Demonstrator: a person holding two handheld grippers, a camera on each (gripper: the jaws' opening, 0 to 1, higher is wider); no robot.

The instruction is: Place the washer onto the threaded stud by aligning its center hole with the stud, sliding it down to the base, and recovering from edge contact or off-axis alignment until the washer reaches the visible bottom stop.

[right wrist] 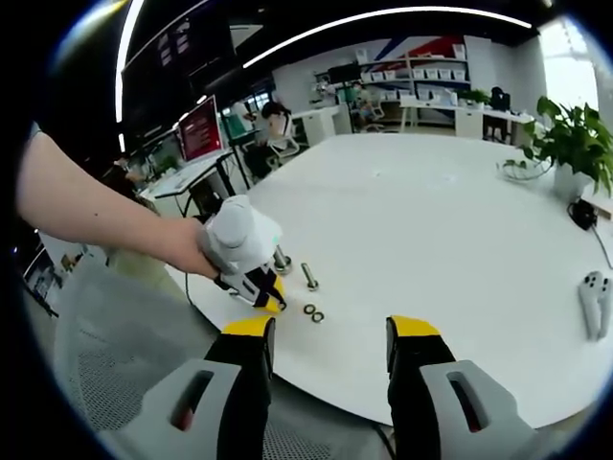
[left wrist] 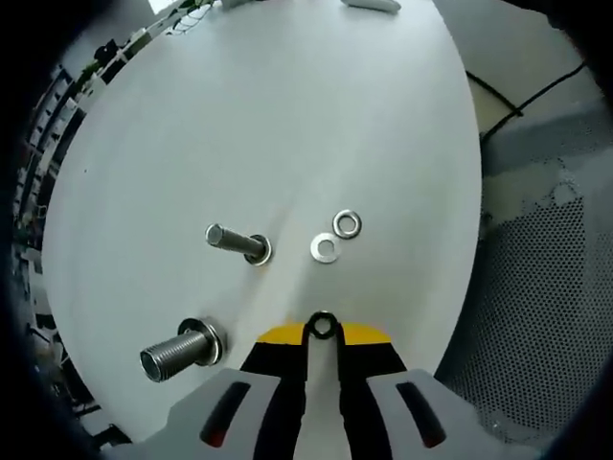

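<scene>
1. in the left gripper view, far left on the white table, we see the larger threaded stud lying toward us with a washer already at its base, and just above it a slimmer stud with its own collar down at the table.
2. moving right, two loose washers lie flat on the table, just beside each other and a little apart from the slim stud.
3. at bottom centre, the left gripper has its jaws pinched together on a washer, held on edge at the yellow tips. that is the task's piece, still well clear of either stud.
4. we judge this the carry step: picked, not yet aligned. the next move calls for bringing the washer's hole over a stud's tip and squaring it to the axis before sliding down.
5. in the right gripper view, a person's hand holds that left gripper over the studs at left.
6. at the bottom, the right gripper stands wide apart, jaws spread and gripping nothing, hanging back from the table edge.
</scene>
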